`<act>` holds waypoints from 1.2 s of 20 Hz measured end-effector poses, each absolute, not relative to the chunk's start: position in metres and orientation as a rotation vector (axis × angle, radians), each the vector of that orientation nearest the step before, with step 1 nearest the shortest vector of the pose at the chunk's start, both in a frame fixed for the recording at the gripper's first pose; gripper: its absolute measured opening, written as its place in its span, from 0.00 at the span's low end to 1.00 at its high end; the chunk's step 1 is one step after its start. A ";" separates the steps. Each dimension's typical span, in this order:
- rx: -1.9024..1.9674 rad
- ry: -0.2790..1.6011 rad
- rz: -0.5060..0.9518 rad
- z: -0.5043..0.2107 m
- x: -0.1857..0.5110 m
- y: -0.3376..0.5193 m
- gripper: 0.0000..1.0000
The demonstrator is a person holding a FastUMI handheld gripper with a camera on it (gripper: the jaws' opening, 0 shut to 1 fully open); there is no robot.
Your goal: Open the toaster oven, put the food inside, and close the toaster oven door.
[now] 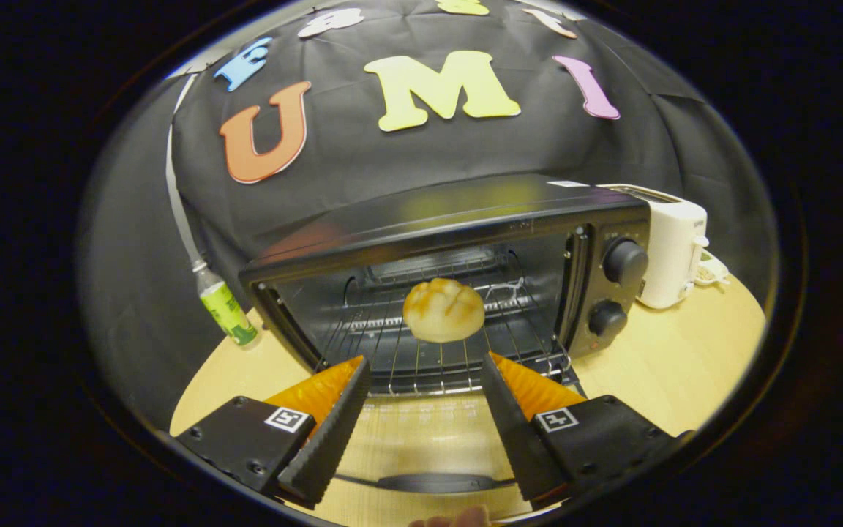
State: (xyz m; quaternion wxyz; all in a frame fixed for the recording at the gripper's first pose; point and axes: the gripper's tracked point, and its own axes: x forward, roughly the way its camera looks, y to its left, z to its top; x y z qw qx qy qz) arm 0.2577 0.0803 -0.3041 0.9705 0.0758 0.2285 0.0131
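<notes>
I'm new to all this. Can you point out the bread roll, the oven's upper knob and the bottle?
bread roll (443, 310), gripper view, middle of its crust
upper knob (625, 261), gripper view, its face
bottle (229, 313), gripper view, its label

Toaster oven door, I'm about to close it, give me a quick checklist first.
1. Bun fully on the wire rack inside the toaster oven: ok.
2. Gripper open and holding nothing: ok.
3. Fingers clear of the bun: ok.
4. Door down flat beneath the fingers, handle free: ok.
5. Rack pushed fully in, clear of the door's swing: cannot tell.
</notes>
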 end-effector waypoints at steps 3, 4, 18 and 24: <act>0.159 0.517 0.077 -0.301 0.227 0.083 0.97; 0.156 0.529 0.093 -0.297 0.215 0.084 0.97; -0.035 0.720 0.182 -0.357 0.115 0.078 0.97; -0.021 0.778 0.139 -0.384 0.134 0.071 0.98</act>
